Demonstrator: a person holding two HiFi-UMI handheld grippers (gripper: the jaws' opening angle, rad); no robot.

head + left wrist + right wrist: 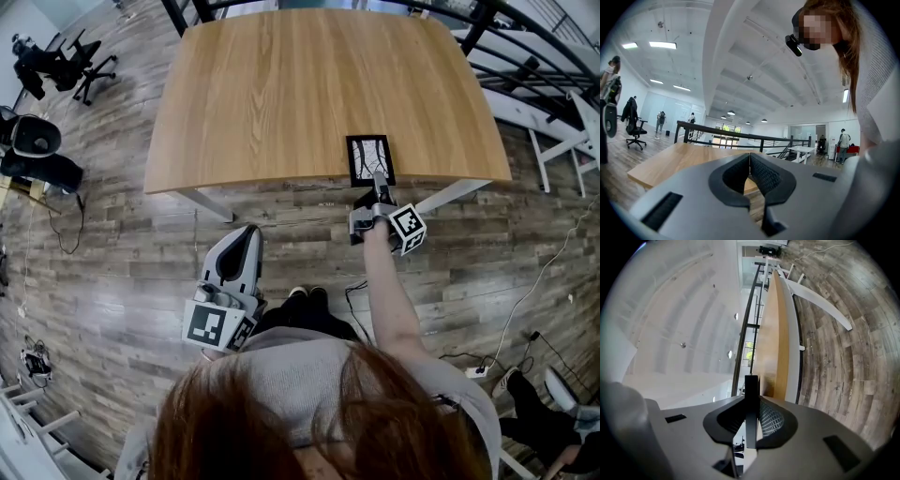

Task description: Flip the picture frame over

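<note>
The right gripper [379, 185] pinches the frame's [370, 157] near edge, and its length runs straight ahead of the fingers. The left gripper [249, 232] is closed, empty and farther off.

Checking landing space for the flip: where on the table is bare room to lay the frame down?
Nearly the whole table is bare: everything left of and beyond the picture frame. The only crowded spot is the near edge at right, where the right gripper clamps the frame.
</note>
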